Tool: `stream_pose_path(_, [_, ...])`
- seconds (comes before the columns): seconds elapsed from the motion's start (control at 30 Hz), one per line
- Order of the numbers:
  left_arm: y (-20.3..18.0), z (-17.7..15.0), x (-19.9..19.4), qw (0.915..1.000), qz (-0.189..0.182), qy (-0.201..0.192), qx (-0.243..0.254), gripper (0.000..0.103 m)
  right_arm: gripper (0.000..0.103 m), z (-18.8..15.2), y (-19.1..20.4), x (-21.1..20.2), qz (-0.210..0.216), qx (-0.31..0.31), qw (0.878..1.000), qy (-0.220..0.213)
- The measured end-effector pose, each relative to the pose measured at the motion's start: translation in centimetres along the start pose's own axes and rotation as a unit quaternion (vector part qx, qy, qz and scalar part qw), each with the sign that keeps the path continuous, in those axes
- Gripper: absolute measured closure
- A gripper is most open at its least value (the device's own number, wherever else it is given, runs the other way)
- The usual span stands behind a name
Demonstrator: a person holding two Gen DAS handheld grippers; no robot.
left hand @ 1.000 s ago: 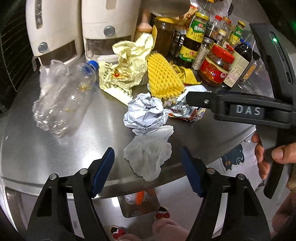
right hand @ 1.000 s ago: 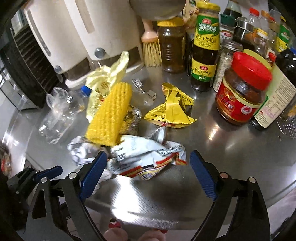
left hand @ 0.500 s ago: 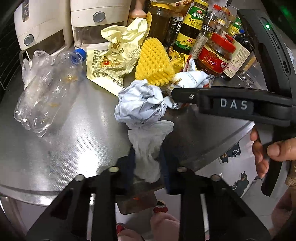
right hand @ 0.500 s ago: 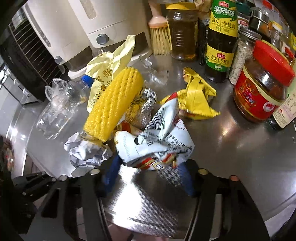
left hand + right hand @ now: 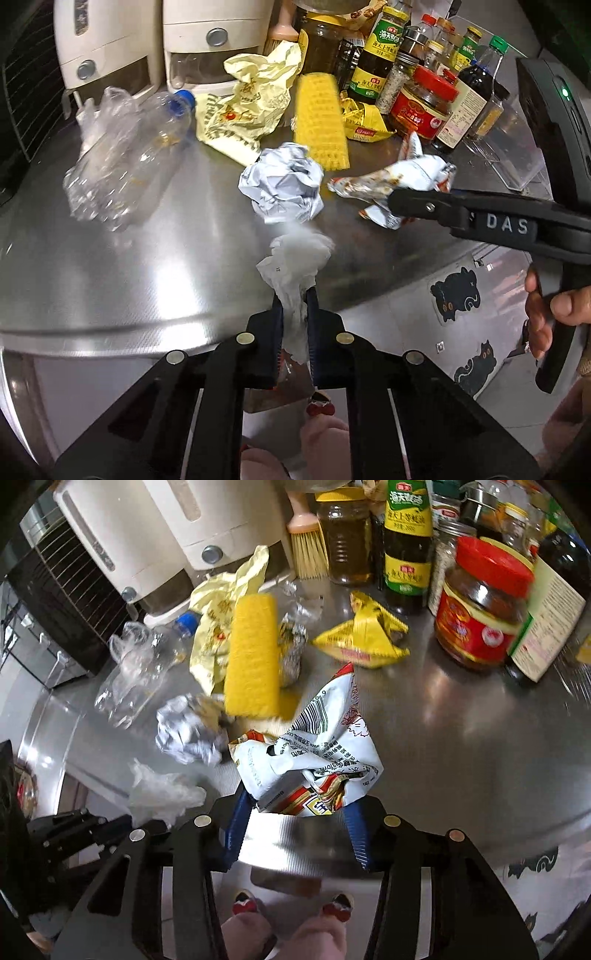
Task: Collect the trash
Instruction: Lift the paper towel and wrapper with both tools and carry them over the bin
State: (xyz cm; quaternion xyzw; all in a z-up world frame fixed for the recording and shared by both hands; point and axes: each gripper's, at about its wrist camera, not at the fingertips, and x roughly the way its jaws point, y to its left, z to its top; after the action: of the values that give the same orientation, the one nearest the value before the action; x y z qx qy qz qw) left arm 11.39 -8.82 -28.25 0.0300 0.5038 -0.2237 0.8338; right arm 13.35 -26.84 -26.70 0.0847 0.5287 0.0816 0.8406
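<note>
Jaws closing: left gripper [image 5: 295, 317] pinching tissue [image 5: 295, 266], right gripper [image 5: 295, 823] pinching wrapper [image 5: 310, 753].

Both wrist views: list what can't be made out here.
- Trash bin: in neither view; where the trash goes is unknown.
- White tissue: left view, its lower end is hidden between the closing left gripper pads.
- Snack wrapper: right view, its bottom edge is covered by the closing right gripper.
- Yellow foam net: motion-blurred in both views.
- Back bottles: labels too small.
</note>
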Motion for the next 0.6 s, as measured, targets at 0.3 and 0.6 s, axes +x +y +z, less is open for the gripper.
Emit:
stream_pose_path(0.3, [-0.1,-4.4,-2.3,0.9998,0.011,0.002,-0.016,0.093,0.055,-4.8,1.5,-1.4,0.019,0.002,1.000,0.007])
stream_pose_path(0.6, [0.1,-9.2,-3.0,0.9992,0.021,0.019,-0.026,0.093,0.056,-9.5,3.4,-1.7,0.031,0.001,0.999,0.021])
